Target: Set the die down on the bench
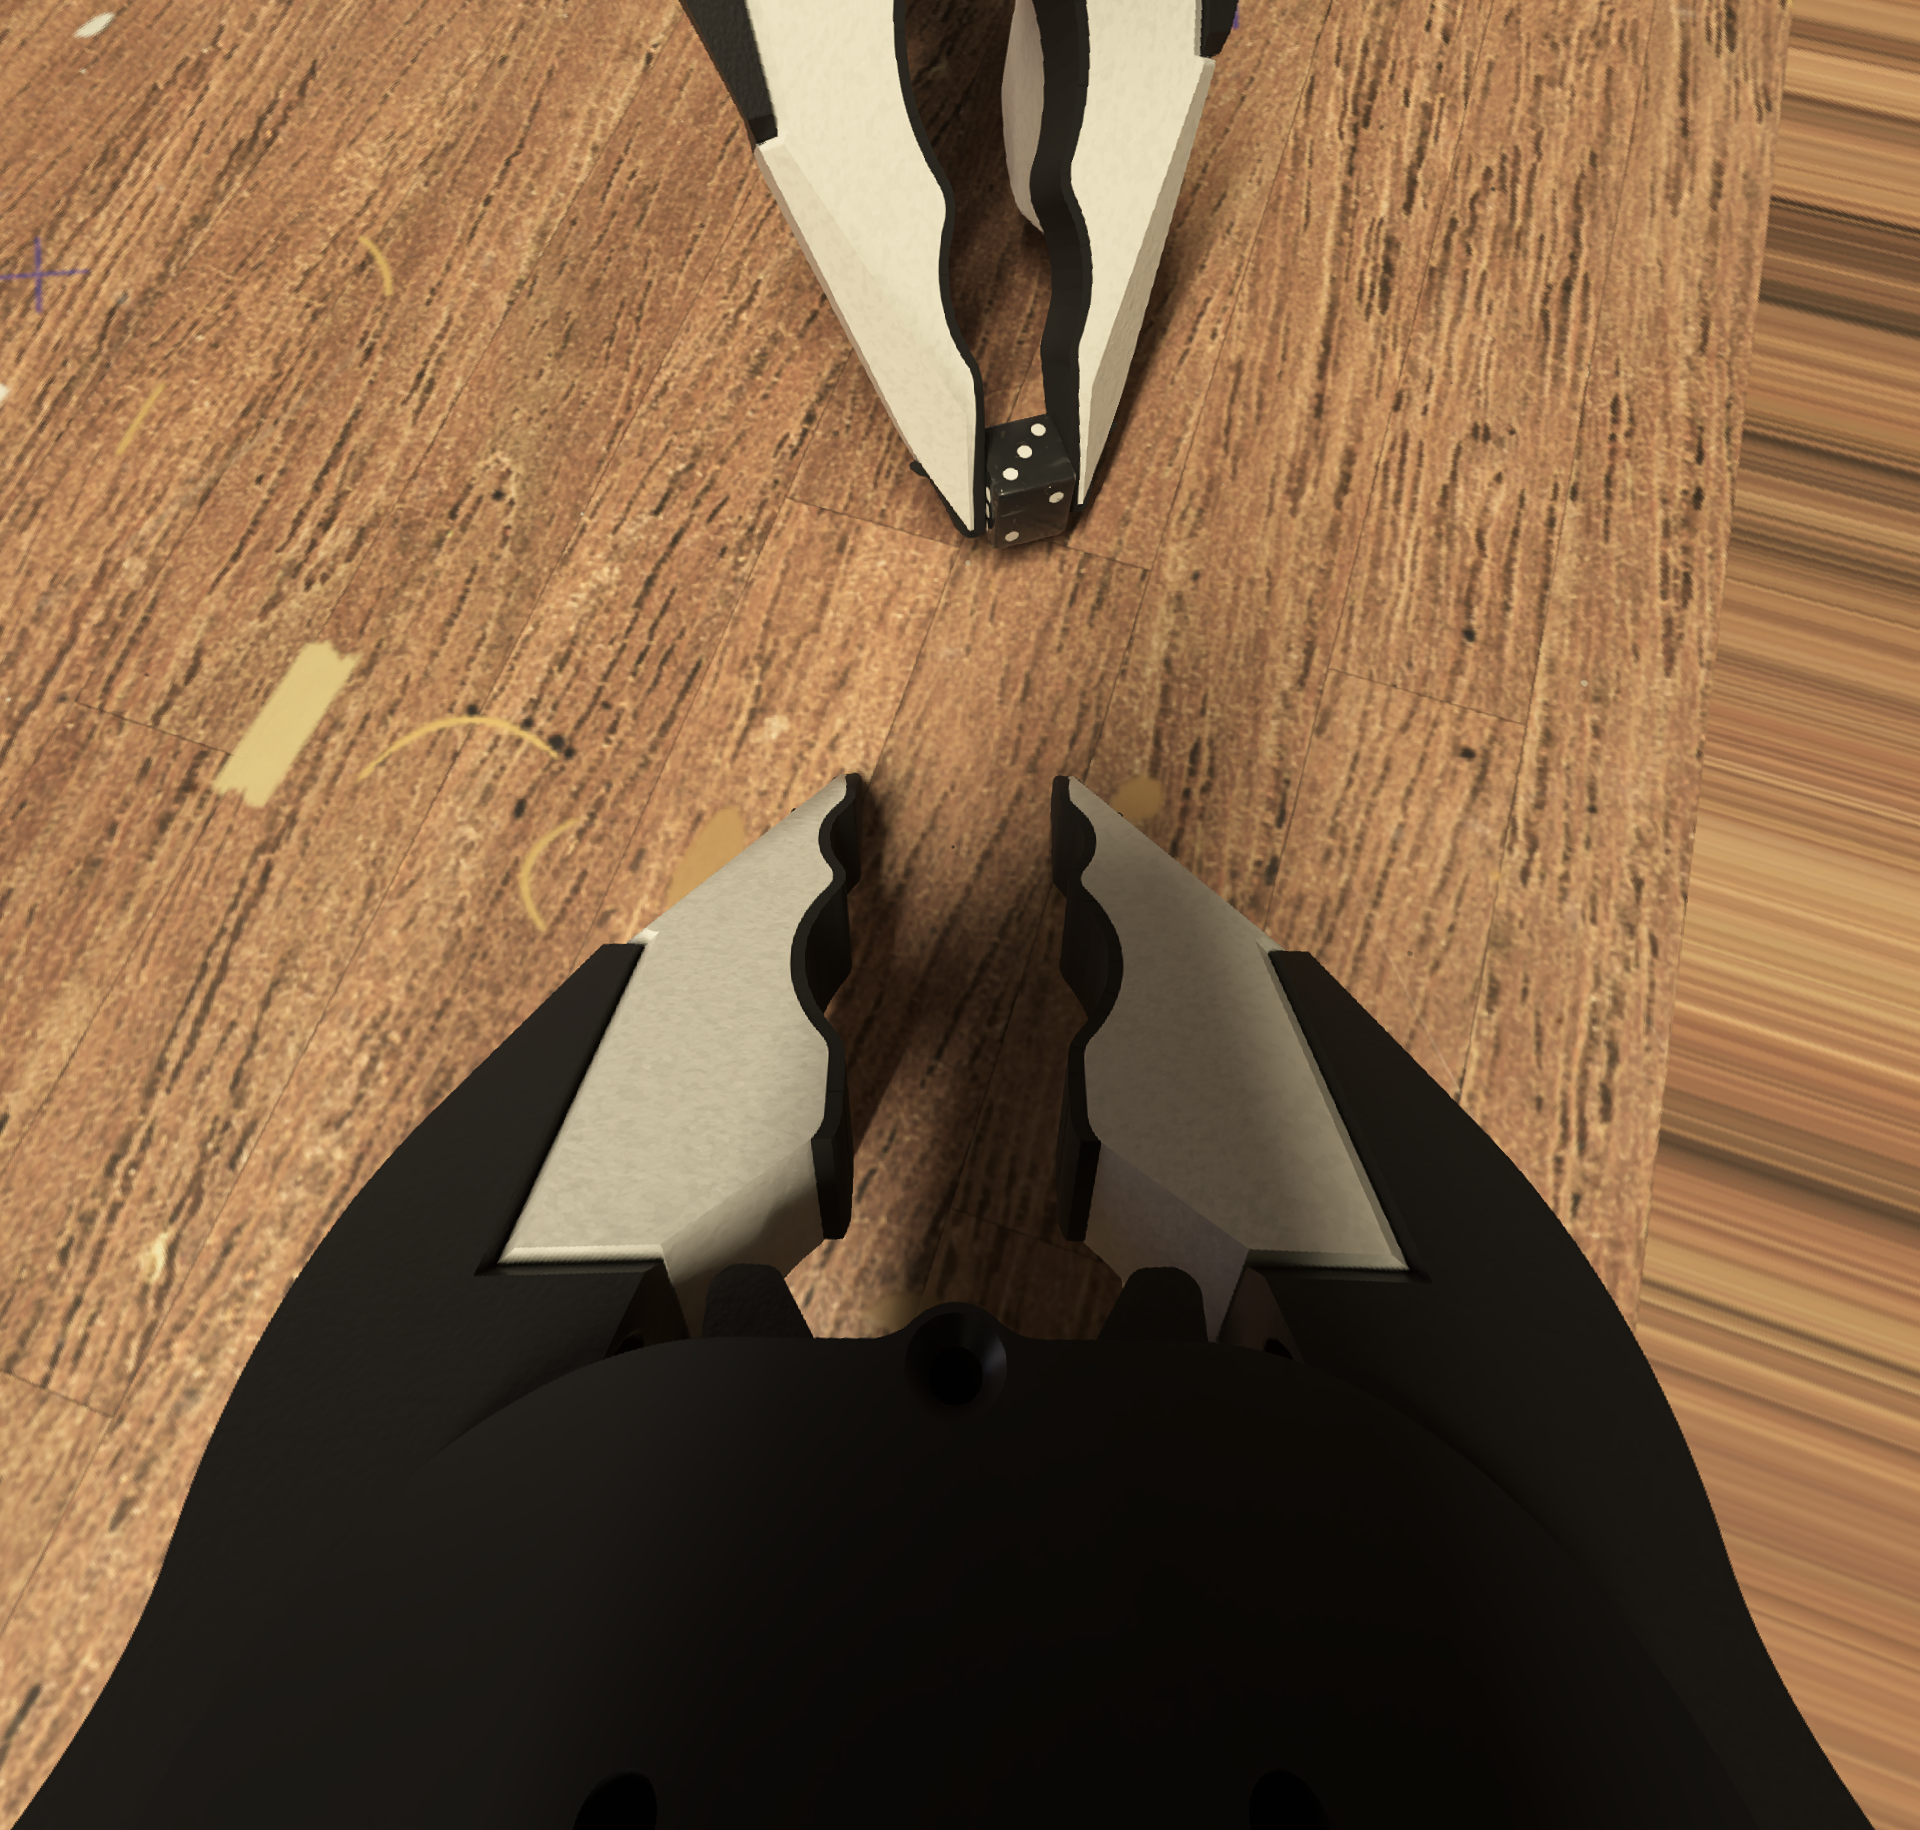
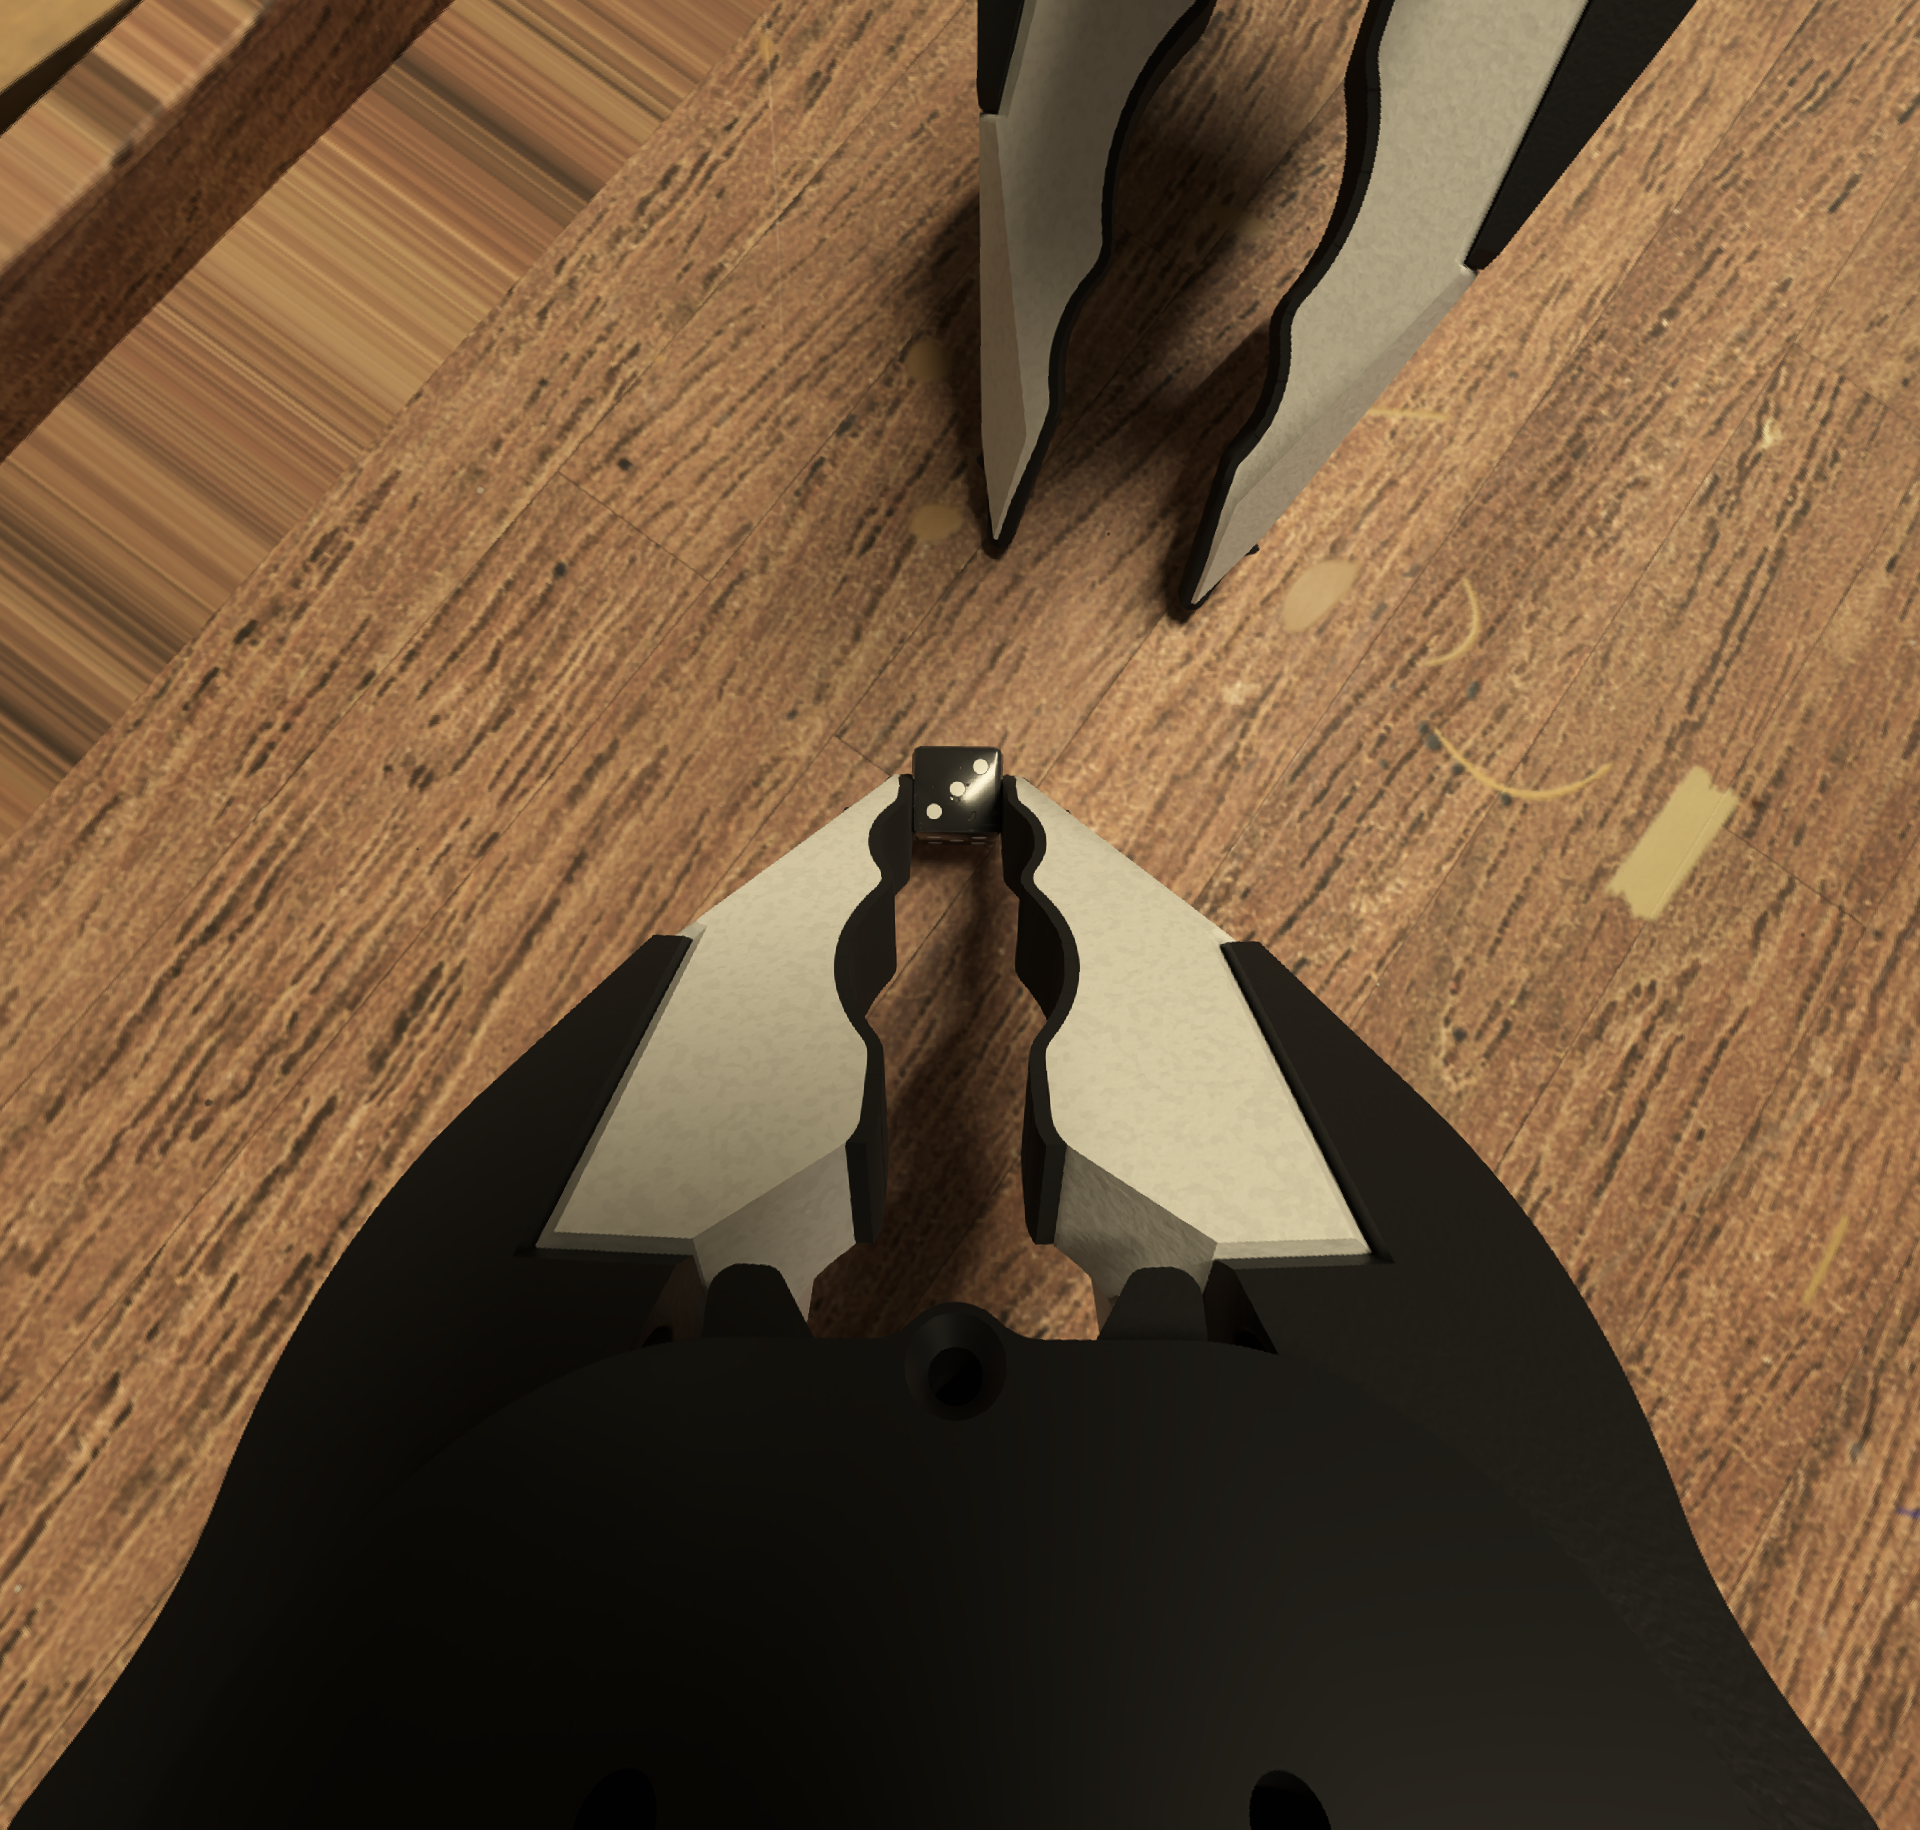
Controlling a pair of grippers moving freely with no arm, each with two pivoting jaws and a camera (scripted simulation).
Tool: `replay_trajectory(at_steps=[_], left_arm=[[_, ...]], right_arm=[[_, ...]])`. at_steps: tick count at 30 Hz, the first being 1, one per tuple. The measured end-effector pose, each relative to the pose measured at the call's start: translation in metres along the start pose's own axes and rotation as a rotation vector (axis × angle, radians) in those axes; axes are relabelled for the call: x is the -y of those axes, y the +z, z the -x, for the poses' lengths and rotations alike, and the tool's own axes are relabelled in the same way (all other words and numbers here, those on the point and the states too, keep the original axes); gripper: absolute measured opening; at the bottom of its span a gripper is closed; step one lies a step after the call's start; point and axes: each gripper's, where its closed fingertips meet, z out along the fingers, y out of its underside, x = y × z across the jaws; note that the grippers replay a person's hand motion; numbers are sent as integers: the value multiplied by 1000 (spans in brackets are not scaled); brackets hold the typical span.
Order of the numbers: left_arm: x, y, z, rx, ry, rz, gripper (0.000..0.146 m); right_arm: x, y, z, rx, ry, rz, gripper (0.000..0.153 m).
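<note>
No brand, label or legible writing shows on anything in either view; the only marks are the white pips of the die and a faint blue cross point(image 1: 40, 274) drawn on the wood at the far left of the left wrist view.

In that view, going left to right, the brown plank table point(image 1: 416, 492) carries pale flecks, a strip of tan tape point(image 1: 283, 722) and a few thin curved shavings. The left gripper point(image 1: 954, 793) sits at bottom centre, its fingers apart with bare wood between them and nothing held. Directly ahead of it, the right gripper point(image 1: 1023, 518) comes down from the top edge, its tips clamped on the small black die point(image 1: 1029, 479). The die is at or just above the table surface; whether it touches the wood cannot be told. Right of both grippers the table edge point(image 1: 1725, 637) runs top to bottom, with striped wooden flooring beyond it.

In the right wrist view, the table edge cuts diagonally across the upper left corner, with a wooden beam point(image 2: 187, 149) past it. At centre the right gripper point(image 2: 956, 793) pinches the die point(image 2: 956, 791) at its very fingertips, three pips facing up. The left gripper point(image 2: 1091, 575) stands ahead, near but apart from the die. Open wood stretches right, bearing the tape strip point(image 2: 1673, 842).
</note>
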Motion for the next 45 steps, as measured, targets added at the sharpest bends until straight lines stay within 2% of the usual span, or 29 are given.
replay_trajectory(at_steps=[10, 28, 45], left_arm=[[-3, -3, -7, -18, -24, -18, 45], [-6, -7, -5, -7, -55, -24, 41], [-6, -7, -5, -13, -59, -32, 42]], right_arm=[[1, 0, 1, 1, -1, -5, 16], [-1, 3, 5, 16, 37, 17, 16], [1, 1, 6, 29, 66, -12, 26]])
